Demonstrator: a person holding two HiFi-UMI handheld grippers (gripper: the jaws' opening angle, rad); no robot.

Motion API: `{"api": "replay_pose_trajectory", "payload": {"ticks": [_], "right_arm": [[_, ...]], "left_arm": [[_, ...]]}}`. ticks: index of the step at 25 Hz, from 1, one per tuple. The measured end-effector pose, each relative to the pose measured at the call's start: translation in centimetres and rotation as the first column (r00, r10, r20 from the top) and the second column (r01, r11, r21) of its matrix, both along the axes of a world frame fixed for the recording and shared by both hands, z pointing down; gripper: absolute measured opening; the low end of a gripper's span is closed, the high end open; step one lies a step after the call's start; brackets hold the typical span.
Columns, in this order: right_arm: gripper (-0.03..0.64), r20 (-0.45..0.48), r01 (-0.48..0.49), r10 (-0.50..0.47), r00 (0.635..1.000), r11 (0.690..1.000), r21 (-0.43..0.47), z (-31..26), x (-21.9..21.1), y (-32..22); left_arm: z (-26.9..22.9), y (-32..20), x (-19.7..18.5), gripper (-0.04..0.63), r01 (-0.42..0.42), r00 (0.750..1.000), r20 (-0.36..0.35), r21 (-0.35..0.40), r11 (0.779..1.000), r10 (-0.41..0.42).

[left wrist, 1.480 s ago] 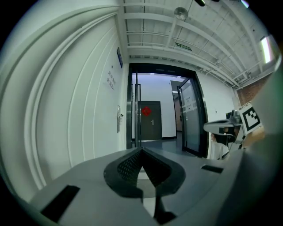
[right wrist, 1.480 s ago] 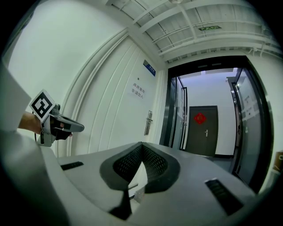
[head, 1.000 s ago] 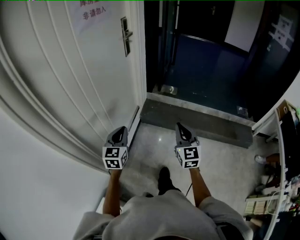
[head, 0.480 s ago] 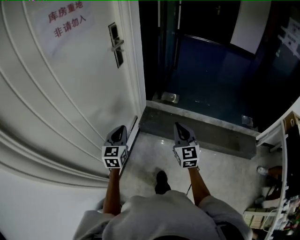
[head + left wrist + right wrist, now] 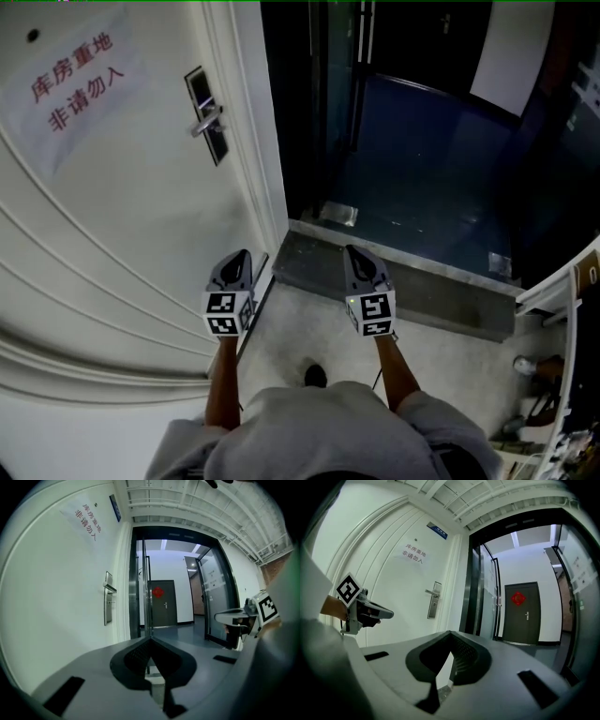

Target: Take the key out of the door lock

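1. A white panelled door (image 5: 122,244) fills the left of the scene. To its right, a black-framed opening leads into a blue-floored corridor (image 5: 422,169). One grey stone threshold (image 5: 403,277) lies across that opening.
2. Only the two gripper views show one dark door with a red ornament (image 5: 524,613) at the corridor's far end. They alone also show one small blue plaque (image 5: 437,530) above the white door. Only the head view shows the threshold, the person's two forearms and one dark shoe (image 5: 316,376).
3. One paper notice with red characters (image 5: 75,80) hangs on the far left of the white door and appears in all three views.
4. There are two grippers, the left gripper (image 5: 241,255) and the right gripper (image 5: 354,251). They are held near the person, side by side and apart, and each carries one marker cube. In its own view the left gripper's fingers (image 5: 136,654) are pressed together with nothing between them. The right gripper's fingers (image 5: 464,658) are pressed together the same way. Each gripper view also catches the other gripper at its edge.
5. One silver lock plate with a lever handle (image 5: 206,117) sits at the white door's right edge, far from both grippers.
6. The left gripper view shows one small stub (image 5: 108,603) jutting from the plate below the handle. Whether it is the key cannot be told.
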State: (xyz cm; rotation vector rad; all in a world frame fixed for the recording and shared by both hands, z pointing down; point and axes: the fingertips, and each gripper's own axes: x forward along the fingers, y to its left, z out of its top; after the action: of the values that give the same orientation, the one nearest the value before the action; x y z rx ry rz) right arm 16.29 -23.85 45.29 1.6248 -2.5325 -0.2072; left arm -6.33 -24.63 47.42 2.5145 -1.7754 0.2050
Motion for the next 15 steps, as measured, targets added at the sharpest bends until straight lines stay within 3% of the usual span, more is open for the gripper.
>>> {"api": "replay_pose_trajectory", "payload": {"ticks": [15], "right_arm": [[0.023, 0.002, 0.040, -0.040, 0.999, 0.998, -0.046, 2.1, -1.7, -11.4]], "left_arm": [[2.0, -10.4, -1.5, 0.017, 0.041, 0.999, 0.011, -0.043, 0.998, -0.041]]}}
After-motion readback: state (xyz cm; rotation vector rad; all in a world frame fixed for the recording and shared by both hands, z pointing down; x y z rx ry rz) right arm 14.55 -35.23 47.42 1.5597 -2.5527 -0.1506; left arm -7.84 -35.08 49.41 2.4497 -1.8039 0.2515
